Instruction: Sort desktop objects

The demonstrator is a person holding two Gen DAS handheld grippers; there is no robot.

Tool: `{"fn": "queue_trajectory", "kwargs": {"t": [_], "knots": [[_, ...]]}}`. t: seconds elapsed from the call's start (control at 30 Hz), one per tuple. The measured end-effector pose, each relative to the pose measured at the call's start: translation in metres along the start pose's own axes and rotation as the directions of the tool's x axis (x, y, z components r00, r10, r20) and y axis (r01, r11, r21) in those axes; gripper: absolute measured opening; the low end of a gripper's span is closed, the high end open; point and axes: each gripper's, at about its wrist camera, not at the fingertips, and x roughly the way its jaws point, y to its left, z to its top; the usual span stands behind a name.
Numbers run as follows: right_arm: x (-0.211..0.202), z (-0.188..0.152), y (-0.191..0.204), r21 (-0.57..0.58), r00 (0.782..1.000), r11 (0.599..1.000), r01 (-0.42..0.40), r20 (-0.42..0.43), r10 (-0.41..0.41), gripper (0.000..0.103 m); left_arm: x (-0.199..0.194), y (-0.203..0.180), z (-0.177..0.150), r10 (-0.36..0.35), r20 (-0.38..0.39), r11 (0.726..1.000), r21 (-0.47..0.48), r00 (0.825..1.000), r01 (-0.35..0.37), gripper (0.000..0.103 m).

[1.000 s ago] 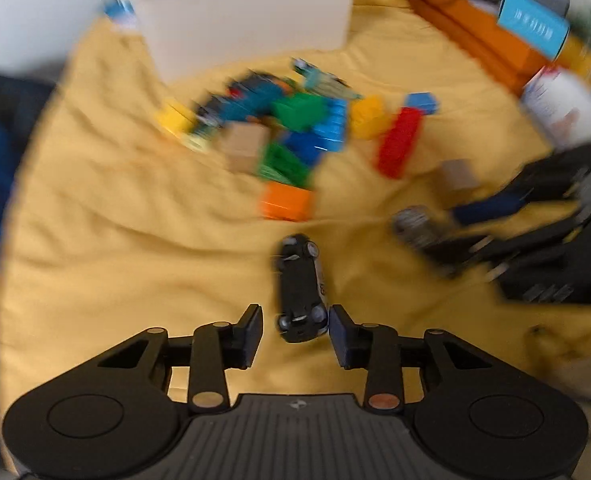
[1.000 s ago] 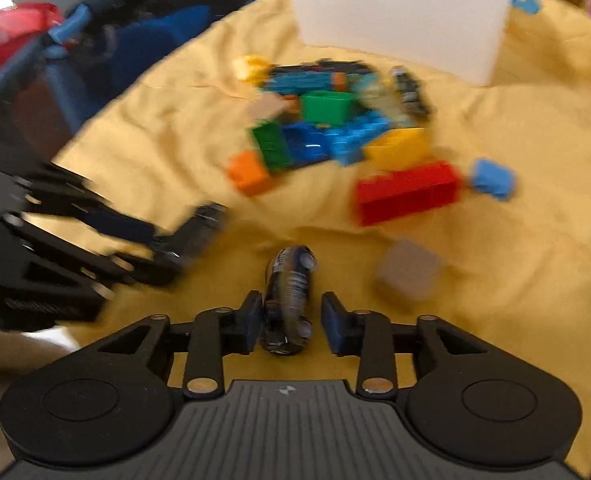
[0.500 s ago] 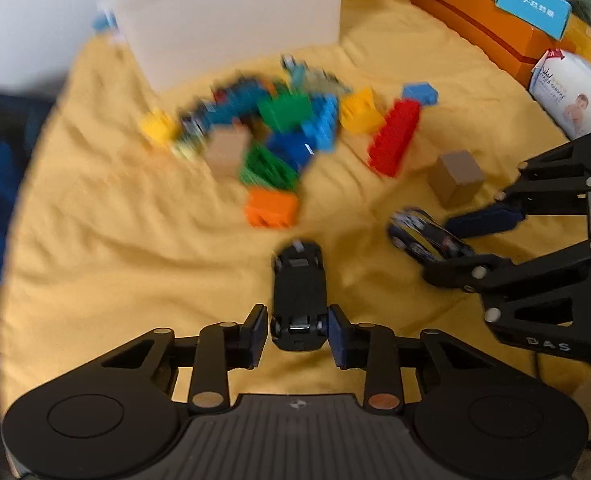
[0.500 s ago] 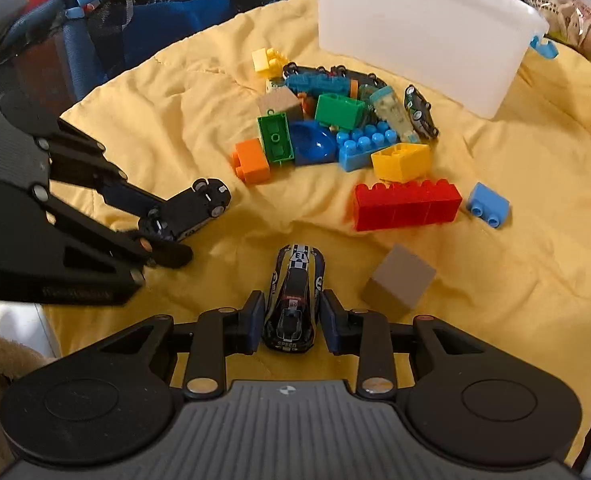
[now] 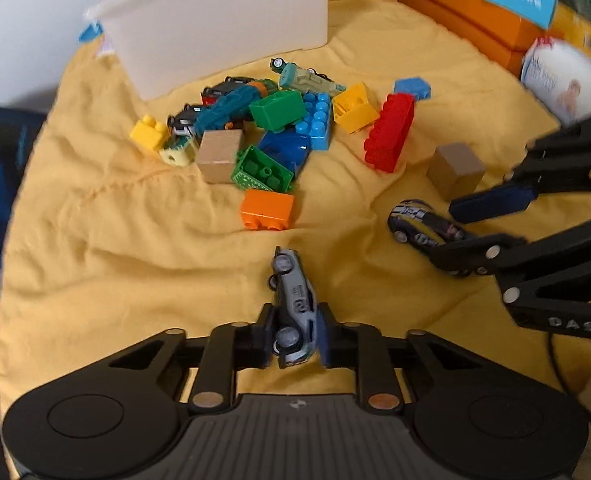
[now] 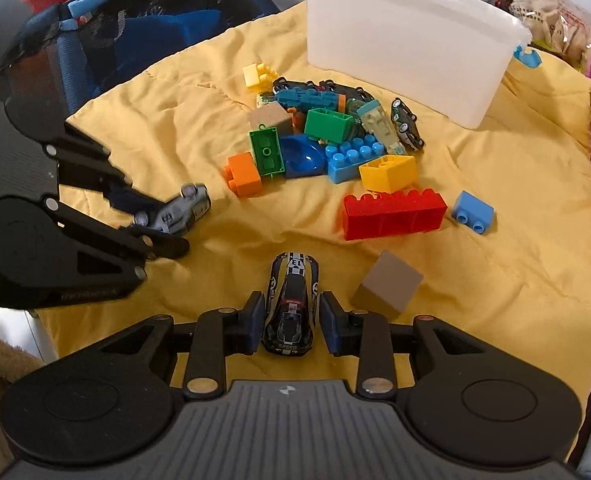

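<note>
The left gripper (image 5: pixel 293 338) is clamped on a grey toy car (image 5: pixel 292 308) tipped on its side, underside and wheels showing, nose pointing ahead. The right gripper (image 6: pixel 291 322) straddles a glossy black racing car (image 6: pixel 292 303) with white stripes; its pads stand just off the car's flanks. Both sit on a wrinkled yellow quilt (image 6: pixel 167 128). Beyond the right jaws lie a matte brown cube (image 6: pixel 389 282), a studded red brick (image 6: pixel 393 213), then a white plastic bin (image 6: pixel 407 44)
</note>
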Motion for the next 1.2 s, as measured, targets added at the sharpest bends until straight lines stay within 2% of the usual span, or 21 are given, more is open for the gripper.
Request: {"fn": "queue_trajectory", "kwargs": {"t": [0.03, 0.07, 0.1, 0.13, 0.23, 0.27, 0.3, 0.37, 0.43, 0.47, 0.57, 0.67, 0.77, 0.83, 0.9, 0.93, 0.97, 1.0, 1.03, 1.2], "knots": [[0.000, 0.000, 0.000, 0.000, 1.000, 1.000, 0.001, -0.001, -0.001, 0.033, -0.003, 0.006, 0.000, -0.065, 0.004, 0.997, -0.046, 0.998, 0.065, 0.023], [-0.001, 0.000, 0.000, -0.006, 1.000, 1.000, 0.001, 0.000, -0.001, 0.032, -0.004, 0.014, 0.000, -0.174, 0.019, 0.978, -0.116, 0.985, 0.175, 0.023], [-0.001, 0.000, 0.000, -0.012, 1.000, 1.000, 0.004, 0.003, -0.004, 0.032, -0.007, 0.021, 0.000, -0.261, 0.039, 0.947, -0.184, 0.965, 0.263, 0.023], [-0.001, 0.001, 0.001, -0.013, 1.000, 1.000, 0.007, 0.003, -0.007, 0.032, -0.007, 0.024, 0.000, -0.287, 0.050, 0.933, -0.212, 0.957, 0.291, 0.023], [0.002, 0.001, 0.000, 0.007, 1.000, 1.000, 0.001, -0.009, -0.001, 0.032, 0.004, 0.031, -0.004, -0.244, -0.016, 0.936, -0.264, 0.970, 0.231, 0.025], [0.002, 0.001, 0.000, 0.011, 1.000, 1.000, 0.000, -0.012, 0.000, 0.032, 0.004, 0.035, -0.006, -0.250, -0.003, 0.928, -0.287, 0.968, 0.239, 0.027], [0.002, 0.002, 0.001, 0.008, 1.000, 1.000, 0.004, -0.011, -0.004, 0.032, 0.000, 0.038, -0.006, -0.229, 0.000, 0.932, -0.290, 0.973, 0.219, 0.029], [0.001, 0.002, 0.003, -0.005, 1.000, 1.000, 0.013, -0.004, -0.013, 0.033, -0.014, 0.032, -0.006, -0.086, 0.015, 0.973, -0.213, 0.996, 0.087, 0.047], [0.000, 0.003, 0.005, -0.012, 1.000, 1.000, 0.018, 0.001, -0.018, 0.033, -0.026, 0.021, -0.006, 0.033, 0.049, 0.994, -0.110, 0.998, -0.027, 0.051], [0.001, 0.003, 0.006, -0.013, 1.000, 1.000, 0.017, -0.001, -0.017, 0.033, -0.029, 0.014, -0.006, 0.054, 0.061, 0.997, -0.066, 0.997, -0.050, 0.052], [0.001, 0.003, 0.007, -0.016, 1.000, 1.000, 0.013, 0.002, -0.013, 0.034, -0.027, 0.000, -0.006, 0.076, 0.075, 0.997, 0.013, 0.994, -0.077, 0.052], [0.003, 0.003, 0.007, -0.012, 1.000, 1.000, 0.007, 0.005, -0.006, 0.036, -0.017, -0.007, -0.006, 0.110, 0.056, 0.992, 0.050, 0.992, -0.113, 0.052], [0.007, 0.001, 0.006, 0.004, 1.000, 1.000, 0.009, -0.005, -0.009, 0.037, -0.013, -0.002, -0.007, 0.122, 0.041, 0.992, 0.025, 0.992, -0.123, 0.052], [0.009, -0.002, 0.003, 0.030, 1.000, 1.000, 0.010, -0.013, -0.009, 0.040, -0.011, 0.003, -0.006, 0.125, 0.058, 0.992, -0.003, 0.990, -0.125, 0.052], [0.012, -0.005, 0.000, 0.051, 1.000, 0.999, 0.010, -0.016, -0.009, 0.042, -0.010, 0.006, -0.008, 0.111, 0.062, 0.994, -0.002, 0.992, -0.112, 0.052], [0.014, -0.006, -0.001, 0.056, 1.000, 0.998, 0.006, -0.019, -0.005, 0.043, -0.005, 0.005, -0.009, 0.089, 0.045, 0.996, 0.005, 0.995, -0.089, 0.047], [0.015, -0.007, 0.000, 0.047, 1.000, 0.999, 0.007, -0.007, -0.006, 0.042, -0.003, 0.005, -0.011, 0.070, 0.052, 0.998, -0.001, 0.996, -0.070, 0.038], [0.015, -0.008, 0.003, 0.016, 1.000, 1.000, 0.015, -0.005, -0.015, 0.042, -0.003, 0.006, -0.011, 0.053, 0.051, 0.998, -0.020, 0.997, -0.052, 0.036], [0.015, -0.008, 0.006, -0.011, 1.000, 1.000, 0.014, -0.005, -0.014, 0.034, -0.005, 0.006, -0.010, 0.051, 0.049, 0.998, -0.025, 0.998, -0.050, 0.034], [0.009, -0.001, 0.007, -0.027, 1.000, 0.999, 0.022, 0.000, -0.022, 0.033, -0.022, 0.011, -0.002, 0.041, 0.083, 0.999, -0.029, 0.996, -0.039, 0.033]]}}
